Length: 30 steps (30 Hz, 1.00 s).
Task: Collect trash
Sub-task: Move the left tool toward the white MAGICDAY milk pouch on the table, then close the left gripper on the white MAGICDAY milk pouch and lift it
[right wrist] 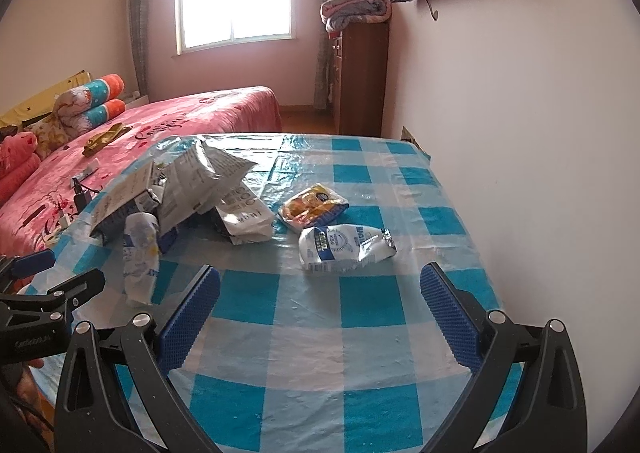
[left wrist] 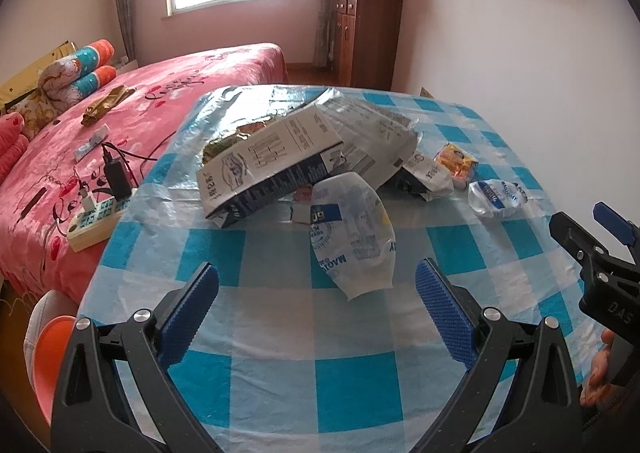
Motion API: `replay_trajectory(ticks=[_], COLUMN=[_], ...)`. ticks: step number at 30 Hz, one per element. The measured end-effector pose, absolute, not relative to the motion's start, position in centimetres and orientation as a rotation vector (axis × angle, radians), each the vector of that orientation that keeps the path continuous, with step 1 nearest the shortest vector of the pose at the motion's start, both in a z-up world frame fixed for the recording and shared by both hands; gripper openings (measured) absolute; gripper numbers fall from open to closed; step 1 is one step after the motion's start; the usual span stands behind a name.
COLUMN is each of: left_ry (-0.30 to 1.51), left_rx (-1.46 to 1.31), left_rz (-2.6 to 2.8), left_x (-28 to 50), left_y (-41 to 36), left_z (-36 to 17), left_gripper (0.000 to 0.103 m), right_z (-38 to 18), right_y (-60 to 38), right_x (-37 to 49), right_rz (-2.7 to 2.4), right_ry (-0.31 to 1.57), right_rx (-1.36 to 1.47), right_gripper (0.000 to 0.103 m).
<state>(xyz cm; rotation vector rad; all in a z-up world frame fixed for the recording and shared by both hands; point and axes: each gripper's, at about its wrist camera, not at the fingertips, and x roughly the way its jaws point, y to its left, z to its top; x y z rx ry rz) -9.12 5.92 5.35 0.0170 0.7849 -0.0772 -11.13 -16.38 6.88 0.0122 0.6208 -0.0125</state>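
Observation:
Trash lies on a table with a blue-and-white checked cloth (left wrist: 280, 393) (right wrist: 360, 353). A crumpled white pouch (left wrist: 354, 237) (right wrist: 140, 257) lies just ahead of my open, empty left gripper (left wrist: 316, 305). Behind it a flattened carton (left wrist: 272, 161) (right wrist: 132, 197) leans on a large crumpled white bag (left wrist: 376, 137) (right wrist: 208, 173). A second white pouch (left wrist: 498, 197) (right wrist: 344, 247) and a yellow snack wrapper (left wrist: 456, 163) (right wrist: 312, 207) lie ahead of my open, empty right gripper (right wrist: 320, 309). The right gripper also shows at the left wrist view's right edge (left wrist: 592, 249).
A bed with a pink cover (left wrist: 80, 133) (right wrist: 160, 121) stands left of the table, with a power strip (left wrist: 96, 217) at its edge. A wall (right wrist: 520, 133) runs along the table's right side. A wooden cabinet (left wrist: 368, 37) stands at the back.

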Motion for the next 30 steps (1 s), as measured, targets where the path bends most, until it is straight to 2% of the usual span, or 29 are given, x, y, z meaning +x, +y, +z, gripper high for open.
replay_trajectory(ticks=[30], left_ry=[0.849], left_rx=[0.063], left_rz=[-0.066], left_x=[-4.9], left_y=[3.2], left_z=[1.6], left_gripper=[0.099], right_z=[2.3], right_y=[-20.1], right_x=[-8.0], right_rz=[0.004], right_ry=[0.731], right_rx=[0.099], right_gripper=[0.099])
